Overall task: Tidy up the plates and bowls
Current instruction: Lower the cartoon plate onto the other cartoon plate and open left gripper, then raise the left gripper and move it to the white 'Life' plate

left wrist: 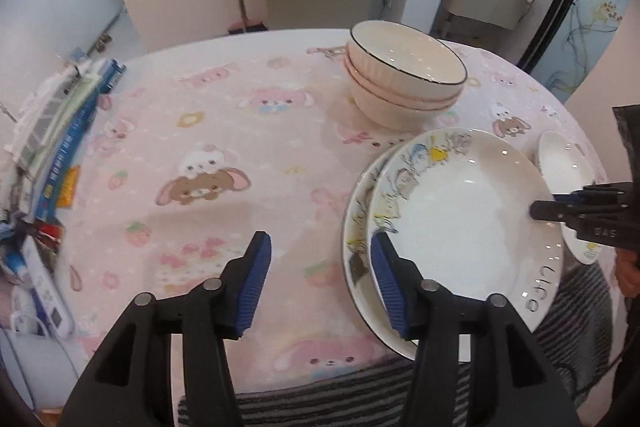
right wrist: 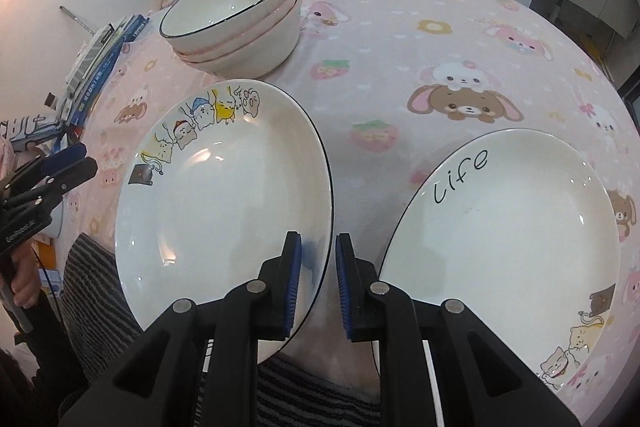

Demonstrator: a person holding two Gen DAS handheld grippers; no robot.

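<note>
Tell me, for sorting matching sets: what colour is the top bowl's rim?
Black, a thin line on the top bowl; the right wrist view shows it best.

Both grippers — left gripper (left wrist: 318, 279), right gripper (right wrist: 316, 285) — have black plastic frames, silver round pivot pins and ribbed blue pads (left wrist: 254, 283) — white lettering marks the bodies.

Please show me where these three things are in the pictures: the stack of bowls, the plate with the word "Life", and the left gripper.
stack of bowls (right wrist: 236, 27), right wrist view, top bowl's outer wall.
plate with the word "Life" (right wrist: 520, 223), right wrist view, bare white centre.
left gripper (left wrist: 320, 283), left wrist view, midway between its fingertips.
</note>
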